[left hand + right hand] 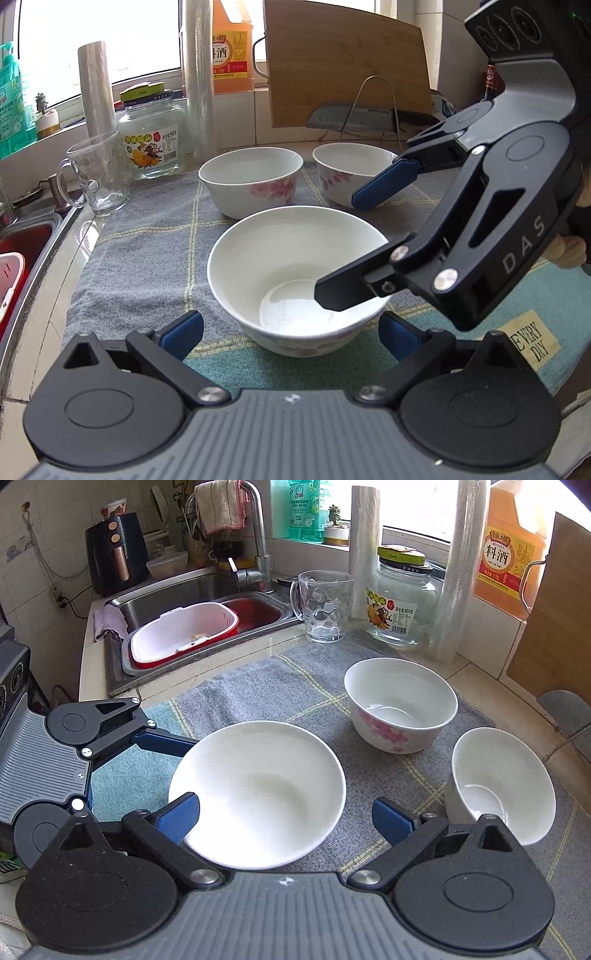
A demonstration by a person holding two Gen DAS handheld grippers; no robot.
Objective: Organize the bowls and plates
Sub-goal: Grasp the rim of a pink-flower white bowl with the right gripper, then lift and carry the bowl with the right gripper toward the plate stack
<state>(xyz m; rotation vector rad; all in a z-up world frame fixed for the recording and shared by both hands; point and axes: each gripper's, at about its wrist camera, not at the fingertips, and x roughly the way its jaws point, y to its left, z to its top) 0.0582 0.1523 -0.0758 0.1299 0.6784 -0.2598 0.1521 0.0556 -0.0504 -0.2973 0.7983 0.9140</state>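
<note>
Three white bowls with pink flowers stand on a grey and teal checked mat. The wide bowl is nearest. Two smaller bowls stand behind it, one in the middle and one on the right. My left gripper is open, its blue pads either side of the wide bowl's near side, not pressing on it. My right gripper is open too; one black finger hangs over the wide bowl's inside. All bowls are empty.
A glass mug, a jar, two rolls of wrap and an orange bottle line the back. A cutting board and a knife on a rack stand at the back right. The sink with a red-and-white basin lies left.
</note>
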